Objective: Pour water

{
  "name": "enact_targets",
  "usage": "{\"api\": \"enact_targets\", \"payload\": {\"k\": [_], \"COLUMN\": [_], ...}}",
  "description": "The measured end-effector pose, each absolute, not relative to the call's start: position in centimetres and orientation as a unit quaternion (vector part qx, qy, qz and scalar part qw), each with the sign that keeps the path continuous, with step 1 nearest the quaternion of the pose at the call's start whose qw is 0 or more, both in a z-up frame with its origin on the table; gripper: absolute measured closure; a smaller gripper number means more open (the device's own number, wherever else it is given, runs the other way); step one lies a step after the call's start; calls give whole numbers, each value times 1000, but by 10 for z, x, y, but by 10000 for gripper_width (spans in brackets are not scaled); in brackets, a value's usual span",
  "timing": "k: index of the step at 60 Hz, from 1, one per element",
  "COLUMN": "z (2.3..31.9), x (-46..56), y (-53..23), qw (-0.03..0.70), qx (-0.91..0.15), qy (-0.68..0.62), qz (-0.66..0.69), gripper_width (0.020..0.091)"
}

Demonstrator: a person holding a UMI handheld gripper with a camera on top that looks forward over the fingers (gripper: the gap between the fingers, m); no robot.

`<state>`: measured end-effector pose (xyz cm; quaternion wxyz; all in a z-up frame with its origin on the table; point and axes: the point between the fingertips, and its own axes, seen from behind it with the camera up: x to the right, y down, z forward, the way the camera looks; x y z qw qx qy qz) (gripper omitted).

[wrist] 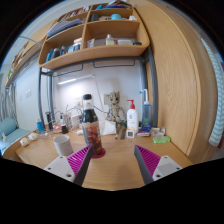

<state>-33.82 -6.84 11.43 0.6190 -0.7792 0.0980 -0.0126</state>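
The tongs (114, 163) stand wide open over a wooden desk (115, 175), their magenta pads (148, 159) well apart and gripping nothing. Just ahead of the left finger stands an upright dark bottle (92, 132) with a red label (92, 130), its writing too small to read; it rests on the desk, not between the fingers. A white cup (63, 144) sits left of it. Beyond, a white pump bottle (132, 118) and a small figurine (113, 110) stand by the wall, under wooden shelves (97, 40)
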Motion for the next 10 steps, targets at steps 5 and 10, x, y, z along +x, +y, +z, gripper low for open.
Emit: {"api": "enact_targets", "payload": {"k": [5,10], "z": [115,113], "x": [-330,-322], "y": [-74,-78], "qw": [621,620], "qx": [-777,-776], "qy": [101,115], "qz": [-20,-25], "gripper_width": [258,258]}}
